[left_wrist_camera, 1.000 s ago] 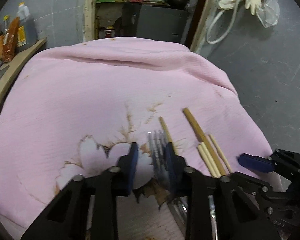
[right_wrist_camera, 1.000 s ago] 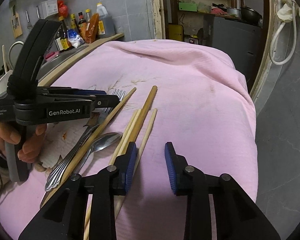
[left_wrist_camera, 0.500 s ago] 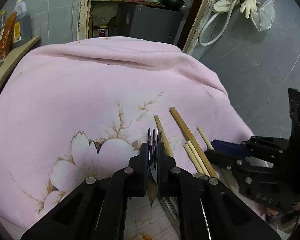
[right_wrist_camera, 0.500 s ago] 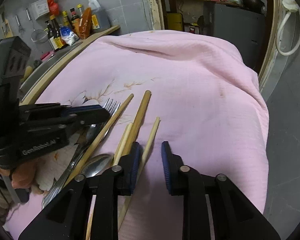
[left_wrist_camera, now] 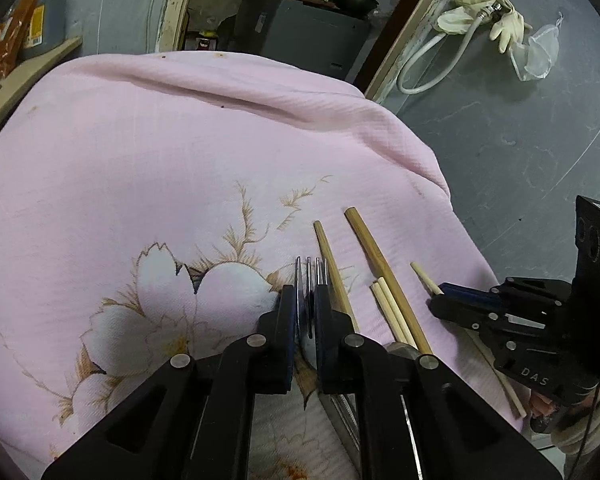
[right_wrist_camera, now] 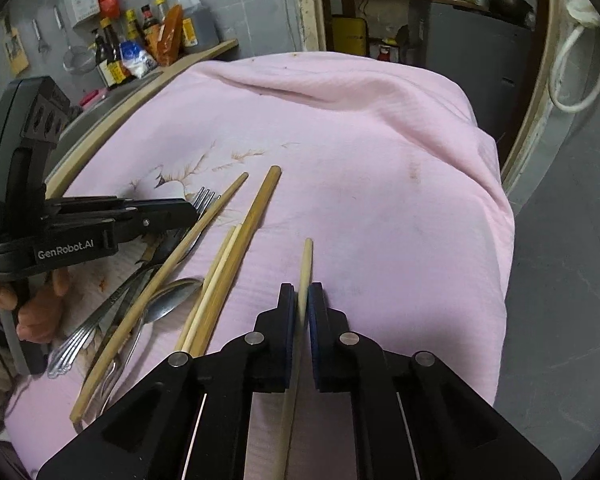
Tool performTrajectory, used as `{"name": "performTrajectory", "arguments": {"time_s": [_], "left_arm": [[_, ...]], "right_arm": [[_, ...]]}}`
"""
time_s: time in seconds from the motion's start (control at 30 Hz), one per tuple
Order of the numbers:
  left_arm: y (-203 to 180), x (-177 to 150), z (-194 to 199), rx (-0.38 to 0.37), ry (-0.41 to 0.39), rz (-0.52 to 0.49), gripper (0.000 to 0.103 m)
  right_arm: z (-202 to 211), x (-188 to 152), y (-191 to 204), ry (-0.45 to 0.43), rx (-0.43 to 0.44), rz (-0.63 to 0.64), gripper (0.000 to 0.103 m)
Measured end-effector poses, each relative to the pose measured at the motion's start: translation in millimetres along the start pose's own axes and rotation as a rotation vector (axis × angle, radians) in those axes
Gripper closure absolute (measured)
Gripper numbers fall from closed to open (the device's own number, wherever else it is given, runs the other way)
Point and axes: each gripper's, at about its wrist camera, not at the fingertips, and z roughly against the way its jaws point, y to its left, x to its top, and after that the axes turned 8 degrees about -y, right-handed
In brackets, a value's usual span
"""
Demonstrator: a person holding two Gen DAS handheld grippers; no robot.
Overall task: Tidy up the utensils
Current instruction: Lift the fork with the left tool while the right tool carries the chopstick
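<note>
Dim, flat light; fisheye-warped edges

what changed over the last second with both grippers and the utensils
Both grippers went from open to shut. The left gripper closed on the silver metal fork, and the right gripper shifted left and closed on the thin pale wooden chopstick. The other wooden chopsticks, the silver spoon and the pink flowered cloth stayed as they were.
</note>
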Motion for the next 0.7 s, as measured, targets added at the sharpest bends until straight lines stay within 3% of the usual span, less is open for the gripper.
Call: {"name": "performTrajectory", "arguments": {"time_s": [0.2, 0.37, 0.53, 0.7], "left_arm": [[-5.2, -1.0, 2.1, 0.032, -0.012, -0.034, 0.097], [-15.2, -5.1, 16.1, 0.056, -0.063, -0.030, 0.103], [-40.1, -14.5, 37.4, 0.097, -0.131, -0.086, 0.103], [-67.9, -24.9, 74.0, 0.180, -0.286, -0.163, 0.103]], "right_arm": [[-6.3, 6.9, 2.7, 0.037, -0.022, 0.026, 0.097], [0.4, 2.8, -0.3, 0.017, -0.007, -0.040, 0.100], [27.5, -10.9, -2.5, -0.107, 0.037, -0.118, 0.100], [76.2, -25.5, 15.2, -0.347, 0.047, -0.090, 0.100]]}}
